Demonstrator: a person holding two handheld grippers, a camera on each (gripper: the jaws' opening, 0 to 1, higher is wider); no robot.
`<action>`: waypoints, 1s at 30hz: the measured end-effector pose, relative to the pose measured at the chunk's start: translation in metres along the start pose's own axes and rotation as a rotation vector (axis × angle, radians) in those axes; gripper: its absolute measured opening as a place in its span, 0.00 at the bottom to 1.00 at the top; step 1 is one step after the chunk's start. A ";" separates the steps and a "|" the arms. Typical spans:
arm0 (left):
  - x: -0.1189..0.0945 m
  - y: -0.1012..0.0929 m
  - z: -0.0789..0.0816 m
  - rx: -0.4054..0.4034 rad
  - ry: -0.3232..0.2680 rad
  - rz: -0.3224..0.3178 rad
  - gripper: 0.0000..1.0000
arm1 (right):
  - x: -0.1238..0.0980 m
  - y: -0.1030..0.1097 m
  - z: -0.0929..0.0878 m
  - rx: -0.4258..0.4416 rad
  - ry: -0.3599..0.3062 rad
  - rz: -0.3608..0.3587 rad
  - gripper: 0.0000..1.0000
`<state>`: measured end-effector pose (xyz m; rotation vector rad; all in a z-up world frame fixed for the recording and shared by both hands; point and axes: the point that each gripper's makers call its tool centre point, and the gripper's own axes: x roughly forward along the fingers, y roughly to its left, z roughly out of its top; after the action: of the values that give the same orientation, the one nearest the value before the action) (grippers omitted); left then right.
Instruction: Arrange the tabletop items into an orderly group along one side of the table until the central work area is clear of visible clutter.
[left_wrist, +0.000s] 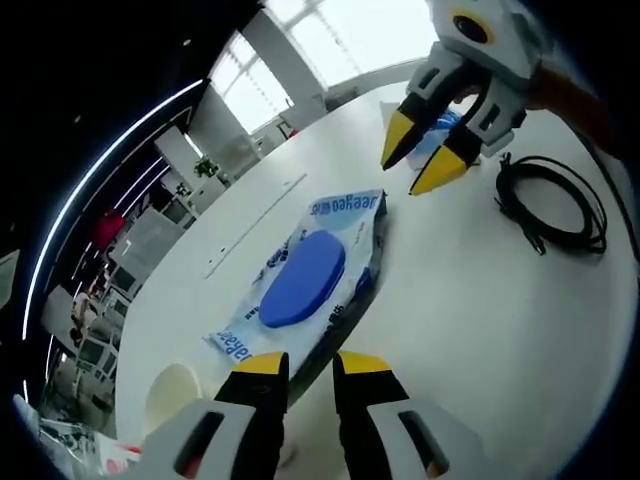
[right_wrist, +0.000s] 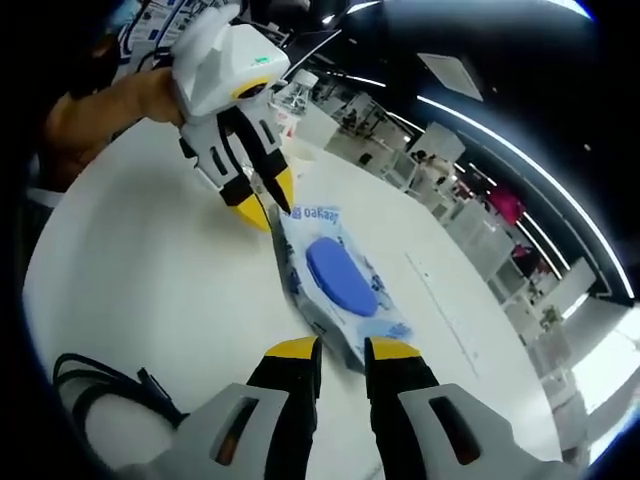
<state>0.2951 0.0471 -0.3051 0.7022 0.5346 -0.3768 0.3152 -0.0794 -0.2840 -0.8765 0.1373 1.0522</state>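
Observation:
A flat pack of wet wipes (left_wrist: 305, 275) with a blue oval lid lies on the round white table (left_wrist: 450, 330). My left gripper (left_wrist: 312, 365) sits low at the pack's near end, jaws a narrow gap apart, with the pack's edge running toward that gap. My right gripper (left_wrist: 415, 165) hangs just past the pack's far corner, jaws slightly apart with nothing between them. In the right gripper view the pack (right_wrist: 340, 280) lies just ahead of my right gripper (right_wrist: 343, 350), and the left gripper (right_wrist: 268, 208) points its yellow tips at the pack's far corner.
A coiled black cable (left_wrist: 555, 205) lies on the table beside the right gripper and shows again as the cable (right_wrist: 110, 390). A cream round cup (left_wrist: 175, 395) sits by the left gripper. A clear bottle (right_wrist: 290, 95) stands behind the left gripper. A person's sleeve (right_wrist: 110, 105) reaches in.

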 end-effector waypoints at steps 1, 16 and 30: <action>0.001 0.000 0.000 0.001 0.000 -0.001 0.16 | 0.001 0.001 0.000 -0.006 0.002 0.005 0.16; 0.010 0.004 0.000 0.001 0.001 -0.017 0.15 | 0.009 -0.004 -0.003 -0.025 0.006 0.019 0.16; 0.016 -0.001 0.000 -0.004 -0.003 -0.048 0.13 | 0.029 0.000 -0.008 -0.033 0.030 0.064 0.15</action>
<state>0.3071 0.0439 -0.3145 0.6857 0.5499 -0.4213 0.3327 -0.0646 -0.3035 -0.9235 0.1741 1.1034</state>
